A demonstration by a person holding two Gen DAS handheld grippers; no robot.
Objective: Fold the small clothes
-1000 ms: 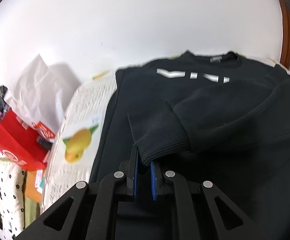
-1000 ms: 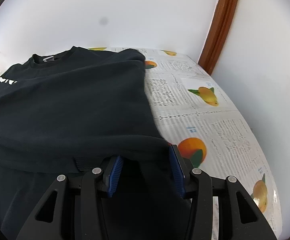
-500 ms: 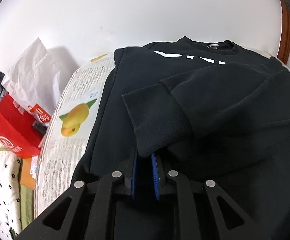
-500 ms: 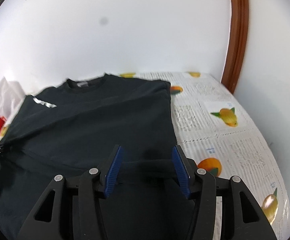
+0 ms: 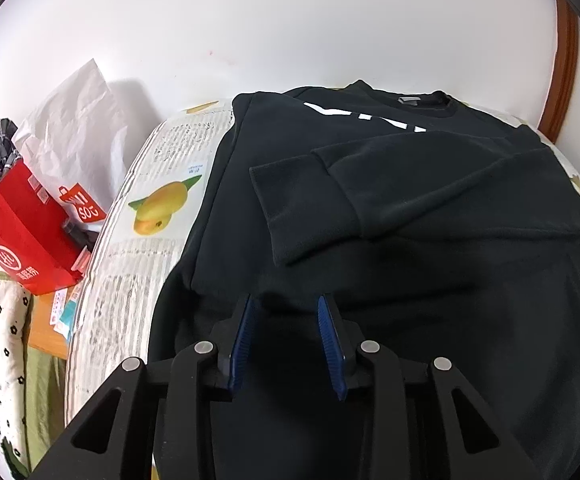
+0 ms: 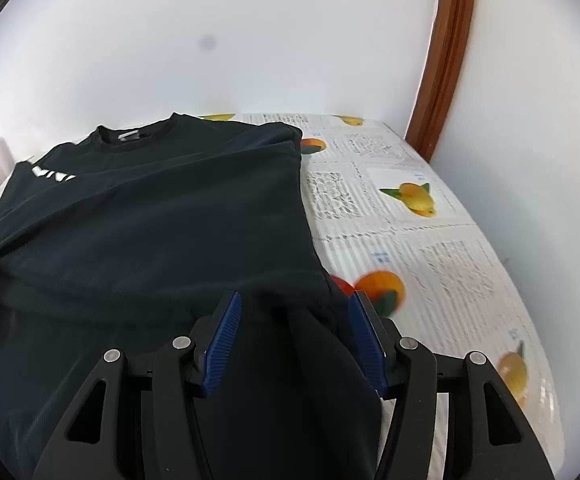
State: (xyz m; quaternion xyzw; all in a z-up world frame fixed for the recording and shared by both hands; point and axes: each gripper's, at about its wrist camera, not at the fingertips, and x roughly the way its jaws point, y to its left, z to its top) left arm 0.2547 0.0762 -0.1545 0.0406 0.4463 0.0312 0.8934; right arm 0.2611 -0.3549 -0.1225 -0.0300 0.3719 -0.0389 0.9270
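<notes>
On table w/ fruit-print newspaper-pattern cloth (image 5: 138, 280), black sweatshirt (image 6: 150, 220) lies flat, soft matte knit, white lettering near collar, one sleeve folded across chest w/ ribbed cuff (image 5: 286, 216) free on top. Left gripper (image 5: 286, 344): blue ribbed pads apart and opening, nothing pinched, dark fabric only beneath; right gripper (image 6: 293, 340): jaws apart and opening over sweatshirt's edge, no grip. Beside table, left: red paper bag (image 5: 22, 236), contents not discernible, crumpled white paper (image 5: 78, 128) behind it.
</notes>
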